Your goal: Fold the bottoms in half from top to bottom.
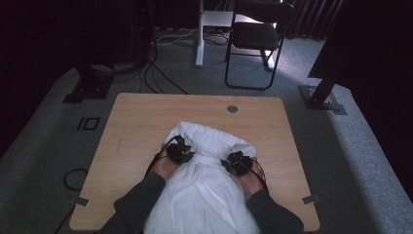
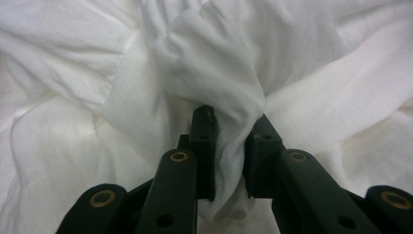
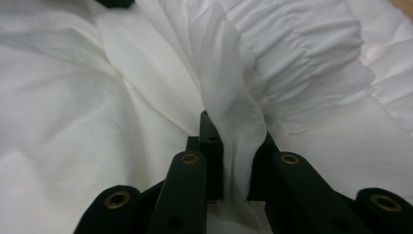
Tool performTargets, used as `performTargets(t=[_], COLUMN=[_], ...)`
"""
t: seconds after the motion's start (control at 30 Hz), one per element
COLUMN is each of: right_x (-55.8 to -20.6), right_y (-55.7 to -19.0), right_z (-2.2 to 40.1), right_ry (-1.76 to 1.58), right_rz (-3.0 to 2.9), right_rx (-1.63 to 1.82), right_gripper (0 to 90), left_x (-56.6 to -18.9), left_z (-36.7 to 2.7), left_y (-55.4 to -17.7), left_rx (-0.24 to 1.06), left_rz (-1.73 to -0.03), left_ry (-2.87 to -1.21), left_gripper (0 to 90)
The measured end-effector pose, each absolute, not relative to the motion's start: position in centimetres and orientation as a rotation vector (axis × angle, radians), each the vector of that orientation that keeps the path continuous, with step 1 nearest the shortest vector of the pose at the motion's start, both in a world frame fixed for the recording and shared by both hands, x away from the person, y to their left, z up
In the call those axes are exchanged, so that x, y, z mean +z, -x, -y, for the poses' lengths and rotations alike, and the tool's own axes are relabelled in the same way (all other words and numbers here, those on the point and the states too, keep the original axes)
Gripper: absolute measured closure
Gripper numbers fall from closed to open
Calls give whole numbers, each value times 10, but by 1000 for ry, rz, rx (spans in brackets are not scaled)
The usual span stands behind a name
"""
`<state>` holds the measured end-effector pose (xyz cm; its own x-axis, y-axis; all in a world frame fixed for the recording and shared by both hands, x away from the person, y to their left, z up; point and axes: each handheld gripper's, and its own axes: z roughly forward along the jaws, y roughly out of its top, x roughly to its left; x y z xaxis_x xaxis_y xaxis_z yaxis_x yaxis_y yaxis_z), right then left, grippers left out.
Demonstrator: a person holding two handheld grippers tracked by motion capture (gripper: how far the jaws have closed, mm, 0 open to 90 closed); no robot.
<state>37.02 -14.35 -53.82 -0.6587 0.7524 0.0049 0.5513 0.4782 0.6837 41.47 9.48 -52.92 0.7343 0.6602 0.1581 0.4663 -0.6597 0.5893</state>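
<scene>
Both the left gripper [image 1: 181, 150] and right gripper [image 1: 238, 163] pinch bunched folds of a white cloth-covered pillow [image 1: 204, 190] on the light wooden table [image 1: 131, 126]; a black folding chair [image 1: 255, 34] stands beyond, probably well clear.

Dark grey long sleeves [image 1: 141, 202] are worn on both forearms. Each claw is built of matt black parts: the left claw [image 2: 233, 146] and the right claw [image 3: 236, 151] are made of angular jaw blocks on broad link arms (brass-coloured rivets are set at the pivots). Thin black cables [image 1: 157, 161] are looped behind the hands.
</scene>
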Motion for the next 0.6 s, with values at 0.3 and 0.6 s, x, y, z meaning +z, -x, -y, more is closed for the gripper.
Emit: performTargets(t=[0.3, 0.6], right_x=[-539, -533], right_y=[-427, -469], right_z=[145, 152], right_ry=[-1140, -1282], right_rz=[-2402, -2377], right_rx=[888, 914], right_gripper=[821, 828], left_x=[-529, -527], left_z=[-86, -85], left_y=[-447, -466], left_rx=[517, 486], left_rz=[-906, -1008], left_ry=[-2390, -2303], left_gripper=[773, 782])
